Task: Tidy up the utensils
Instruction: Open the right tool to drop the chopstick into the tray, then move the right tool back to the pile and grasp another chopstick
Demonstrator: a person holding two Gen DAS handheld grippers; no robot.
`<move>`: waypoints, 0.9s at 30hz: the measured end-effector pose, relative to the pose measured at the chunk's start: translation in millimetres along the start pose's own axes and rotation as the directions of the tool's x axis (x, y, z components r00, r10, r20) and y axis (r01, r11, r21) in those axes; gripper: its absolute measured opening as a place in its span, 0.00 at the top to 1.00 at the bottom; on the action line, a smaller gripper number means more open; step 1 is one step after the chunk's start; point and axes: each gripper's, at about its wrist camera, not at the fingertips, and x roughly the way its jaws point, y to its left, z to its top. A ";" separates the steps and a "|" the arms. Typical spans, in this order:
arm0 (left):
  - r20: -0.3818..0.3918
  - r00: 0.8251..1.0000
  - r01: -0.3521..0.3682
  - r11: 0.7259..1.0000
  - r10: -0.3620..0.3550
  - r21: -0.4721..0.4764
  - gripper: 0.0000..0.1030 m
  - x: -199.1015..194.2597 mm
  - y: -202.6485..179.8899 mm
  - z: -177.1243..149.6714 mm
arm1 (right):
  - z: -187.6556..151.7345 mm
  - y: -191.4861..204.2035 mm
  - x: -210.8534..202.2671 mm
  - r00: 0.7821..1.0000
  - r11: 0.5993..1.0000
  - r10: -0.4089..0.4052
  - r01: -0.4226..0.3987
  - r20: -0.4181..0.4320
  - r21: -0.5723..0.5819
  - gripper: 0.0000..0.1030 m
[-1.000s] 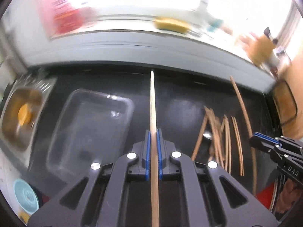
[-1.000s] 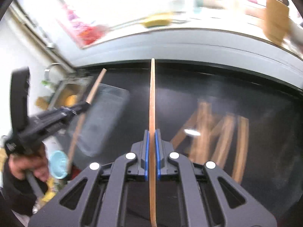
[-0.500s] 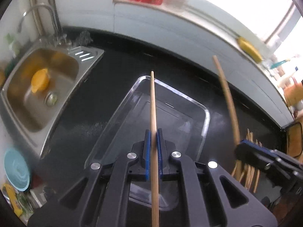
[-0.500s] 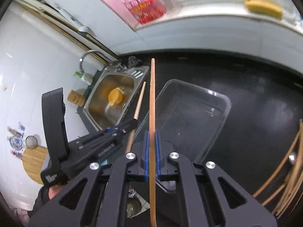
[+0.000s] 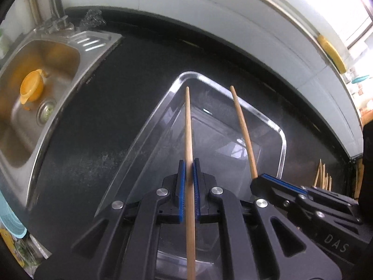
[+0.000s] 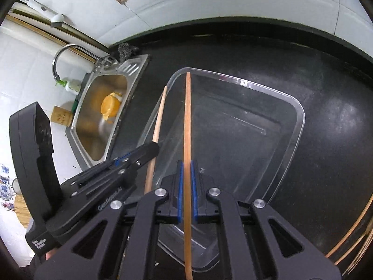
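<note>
Both moved from the loose chopsticks (image 5: pixel 322 175) at 3 o'clock to over the clear tray (image 5: pixel 283 140). Left hand-held gripper (image 5: pixel 189 175) pinching a chopstick (image 5: pixel 188 121); right hand-held gripper (image 6: pixel 185 175) pinching another chopstick (image 6: pixel 187 116).

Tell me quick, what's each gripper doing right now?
Left gripper: shut on a chopstick.
Right gripper: shut on another chopstick.
</note>
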 end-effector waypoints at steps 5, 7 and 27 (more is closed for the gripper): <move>-0.003 1.000 -0.012 1.000 0.012 0.013 0.94 8.5 0.2 -0.5 | 2.5 -3.2 6.0 1.000 1.000 0.005 -0.005 -0.015 0.004 0.93; -0.013 1.000 -0.004 1.000 0.004 0.016 0.94 12.0 0.3 -0.9 | 5.0 -3.9 5.4 1.000 1.000 0.009 -0.009 -0.014 0.015 0.93; 0.225 0.972 -0.136 0.935 0.062 0.326 0.06 -69.2 -74.7 -57.9 | -111.2 -131.4 -198.2 0.935 0.976 -0.216 0.217 0.282 0.026 0.18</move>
